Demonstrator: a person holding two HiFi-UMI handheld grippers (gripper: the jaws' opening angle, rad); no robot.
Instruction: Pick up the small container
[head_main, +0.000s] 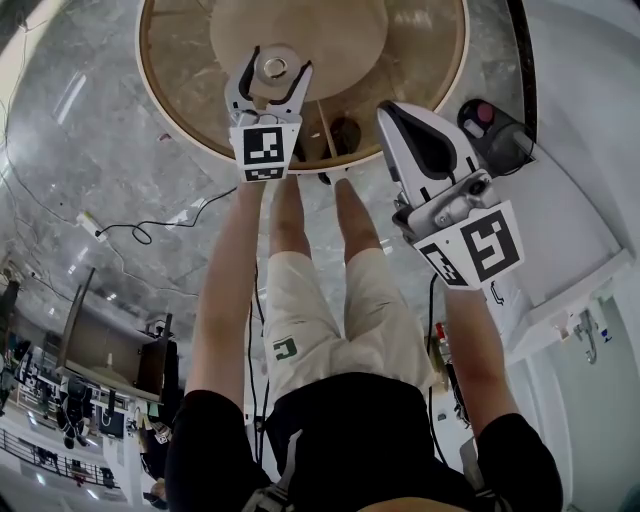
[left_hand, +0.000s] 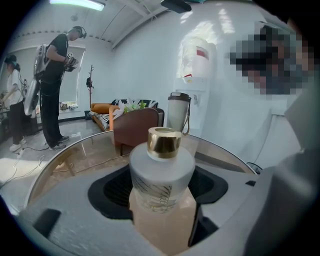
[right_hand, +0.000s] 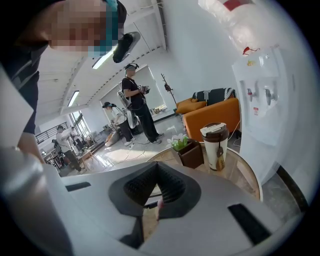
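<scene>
The small container (head_main: 273, 69) is a frosted bottle with a gold cap (left_hand: 163, 141). My left gripper (head_main: 275, 58) is shut on it and holds it upright over the round table (head_main: 165, 95). In the left gripper view the container's body (left_hand: 161, 175) fills the gap between the jaws. My right gripper (head_main: 400, 118) hangs to the right of the left one, over the table's near edge. Its jaws (right_hand: 157, 186) are shut, and nothing is between them.
A brown-and-white tumbler (right_hand: 216, 146) and a small potted plant in a dark box (right_hand: 189, 150) stand on the glass-topped table. A white water dispenser (left_hand: 197, 65) is against the wall behind it. An orange sofa (right_hand: 212, 112) and several people stand farther back. Cables cross the floor (head_main: 150, 228).
</scene>
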